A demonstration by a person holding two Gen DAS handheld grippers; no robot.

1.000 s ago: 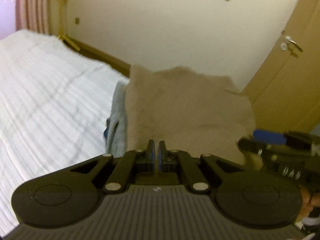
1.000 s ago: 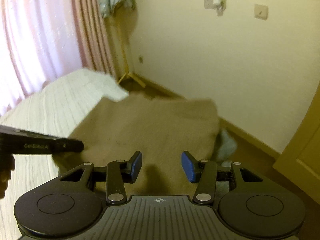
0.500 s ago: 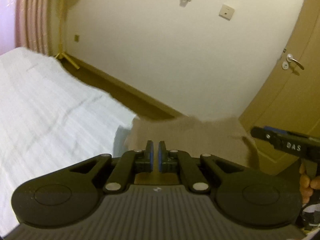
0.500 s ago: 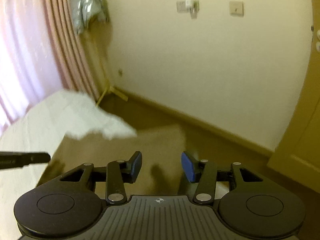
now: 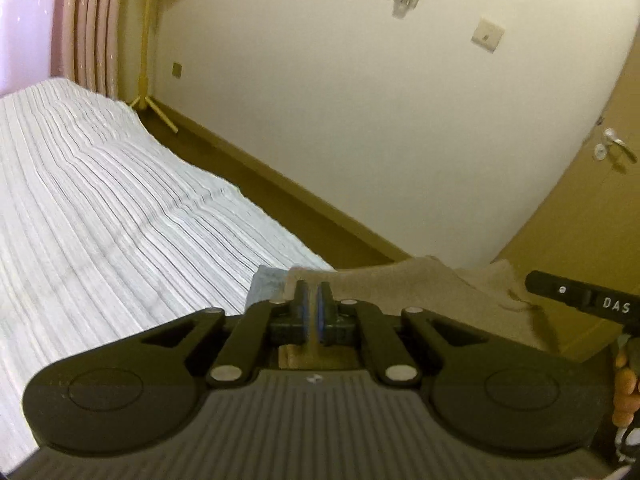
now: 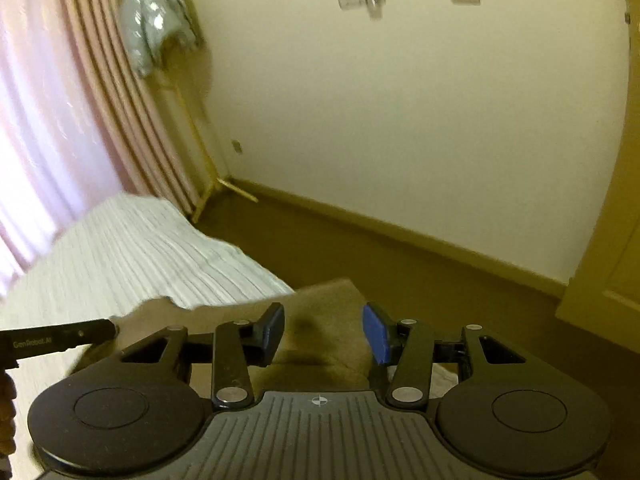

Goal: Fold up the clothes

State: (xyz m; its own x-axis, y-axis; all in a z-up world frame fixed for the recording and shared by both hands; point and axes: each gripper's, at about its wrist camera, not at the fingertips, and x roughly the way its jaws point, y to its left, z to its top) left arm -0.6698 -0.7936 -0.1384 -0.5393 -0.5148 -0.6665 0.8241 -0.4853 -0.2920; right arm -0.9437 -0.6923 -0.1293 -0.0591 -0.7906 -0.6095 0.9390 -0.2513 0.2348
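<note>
The beige garment (image 5: 420,292) lies at the near corner of the bed in the left wrist view, a soft tan cloth with a rumpled far edge, and a fold of it runs up between the blue pads of the left gripper (image 5: 311,307), whose fingers are pressed nearly together on the cloth. A bit of pale blue fabric (image 5: 266,282) peeks out just beside it on the left. The bed (image 5: 104,216) is covered in a white ribbed spread and stretches away to the left. Beyond it are a brown floor, a cream wall (image 5: 340,112) with wall plates, a pink curtain (image 5: 88,24), a yellow stand (image 5: 146,60) and a wooden door (image 5: 592,208) with a handle. At the right edge the other tool's black arm shows, with fingers (image 5: 624,392) of a hand below it.

In the right wrist view the beige garment (image 6: 324,328) spreads beneath and ahead of the right gripper (image 6: 323,330), at the bed's corner. That gripper's jaws stand wide apart, with nothing between them. The white spread (image 6: 140,256) lies to the left, the curtain (image 6: 60,112) behind it, and a greyish item (image 6: 156,28) hangs on the stand. The left tool's black arm reaches in from the left edge to the cloth's edge.
</note>
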